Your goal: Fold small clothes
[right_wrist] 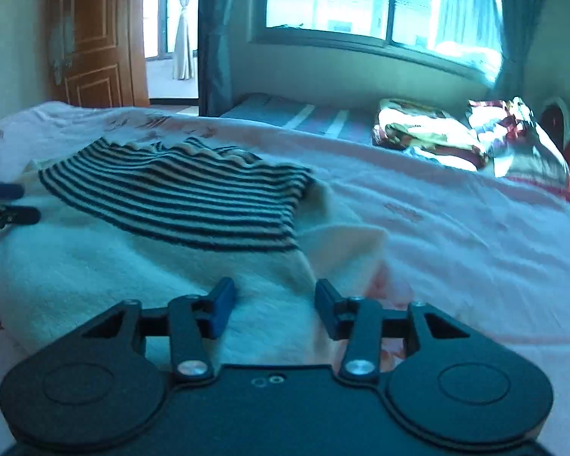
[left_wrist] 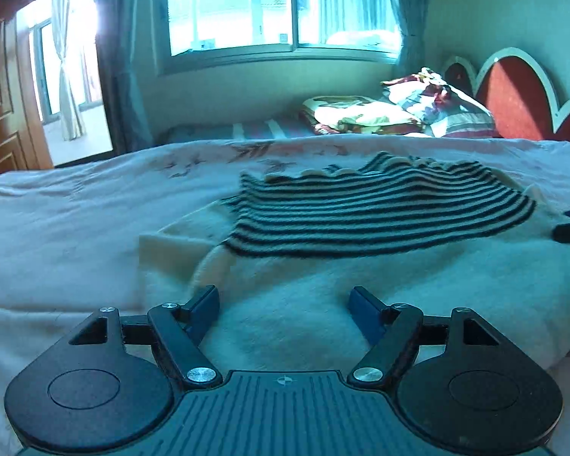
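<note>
Cream fleece: a fuzzy pale garment (left_wrist: 323, 285) lies spread on the bed, filling the near ground in both wrist views.
Striped part: a band of dark and tan stripes (left_wrist: 380, 209) lies across the far half of the garment, its far edge wavy and slightly raised.
Side flap: in the left wrist view a cream flap (left_wrist: 171, 250) sticks out to the left of the stripes; in the right wrist view a like flap (right_wrist: 345, 247) sticks out to the right.
Bedspread: a pale pink cover (left_wrist: 76, 205) with faint leaf prints lies under the garment.
Left gripper: the left gripper (left_wrist: 283, 304) hangs low over the cream part, jaws wide apart, blue pads clear of each other, nothing between them but the cloth below; not gripping.
Right gripper: the right gripper (right_wrist: 273, 300) sits near the garment's right edge, jaws parted less widely, nothing pinched; whether the tips touch the fleece I cannot tell.
Cross view: each gripper's tips show at the edge of the other's view, well apart, one at each side of the garment.
Far end: folded patterned bedding (left_wrist: 361, 114) and a pillow (left_wrist: 444, 106) lie by a red headboard (left_wrist: 516, 98).
Room: a window (left_wrist: 285, 7) with curtains behind, a wooden door (right_wrist: 91, 38) at the left.
</note>
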Available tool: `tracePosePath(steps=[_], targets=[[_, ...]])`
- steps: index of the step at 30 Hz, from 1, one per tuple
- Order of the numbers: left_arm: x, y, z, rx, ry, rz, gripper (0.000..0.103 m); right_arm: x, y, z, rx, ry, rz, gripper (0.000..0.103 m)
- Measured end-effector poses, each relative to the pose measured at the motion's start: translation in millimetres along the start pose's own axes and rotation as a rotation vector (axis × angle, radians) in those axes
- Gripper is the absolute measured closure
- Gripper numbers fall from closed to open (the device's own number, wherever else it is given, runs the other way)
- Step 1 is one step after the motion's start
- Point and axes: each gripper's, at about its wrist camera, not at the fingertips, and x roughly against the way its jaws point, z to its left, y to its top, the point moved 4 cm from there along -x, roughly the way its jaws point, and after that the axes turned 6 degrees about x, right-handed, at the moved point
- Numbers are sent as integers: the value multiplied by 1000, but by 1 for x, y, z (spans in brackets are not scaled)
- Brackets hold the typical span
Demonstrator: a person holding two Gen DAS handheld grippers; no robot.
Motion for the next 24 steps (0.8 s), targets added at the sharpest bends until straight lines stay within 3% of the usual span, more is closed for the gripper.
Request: tracePosePath(steps=[1,3,5,8,13,17,20,23,24], targets=[[3,1,9,40,-19,5,28,3,1,1,-1,-9,0,49],[10,6,7,47,13,1,28,15,8,13,-12,-24,-46,52],[22,12,-11,36,-16,-33,28,26,16,36,-16,25,-87,56],[32,11,-48,-22,-72,-42,28,28,20,86,59,95,-77,72],[24,-12,-85,-59,-119,35,28,11,9,135,126,107,-8,71],[31,-23,-80,-41,-117,23,27,19,0,143,177,55,-20,71],[38,-21,-68,-52,-72,28,27,25,1,136,182,53,-10,71],[45,-29,-28,11,-38,38,27,39,-12,93,113,-38,-6,72],[50,-32,-16,20,-34,36,27,47,-20,72,65,-72,-6,66]])
